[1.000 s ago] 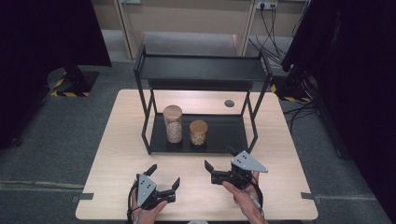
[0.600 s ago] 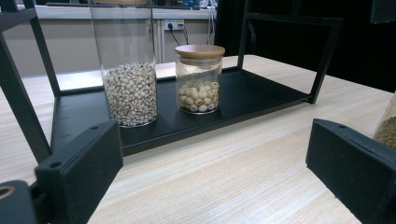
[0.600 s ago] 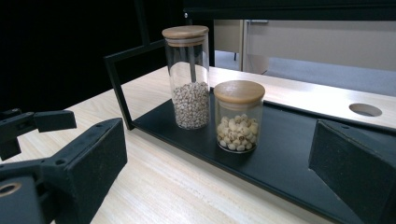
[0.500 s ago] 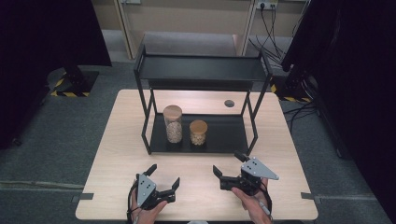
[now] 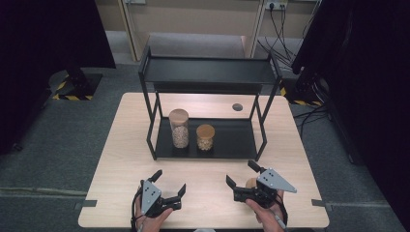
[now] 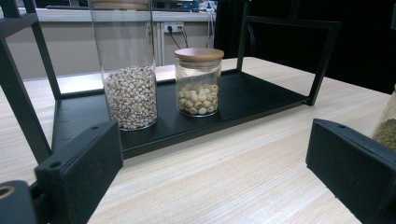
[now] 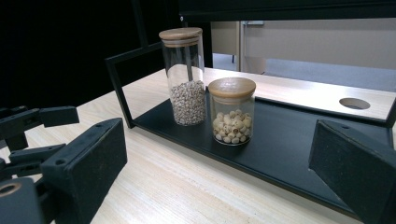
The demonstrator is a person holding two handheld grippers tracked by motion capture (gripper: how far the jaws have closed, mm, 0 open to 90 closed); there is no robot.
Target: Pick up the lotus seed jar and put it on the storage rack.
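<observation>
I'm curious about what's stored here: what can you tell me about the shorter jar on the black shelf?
The shorter jar is a clear, round glass container with a flat wooden lid that looks like light bamboo, seated and closed. It is roughly half full of pale, round, bead-like seeds. It stands upright on the bottom tray of the black metal rack, close beside a taller jar of finer grain, with a small gap between them. Only the tray touches it.

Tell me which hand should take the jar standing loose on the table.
Right, probably: the right gripper sits beside the loose jar, jaws open, though aimed past it; the left gripper is farther away.
</observation>
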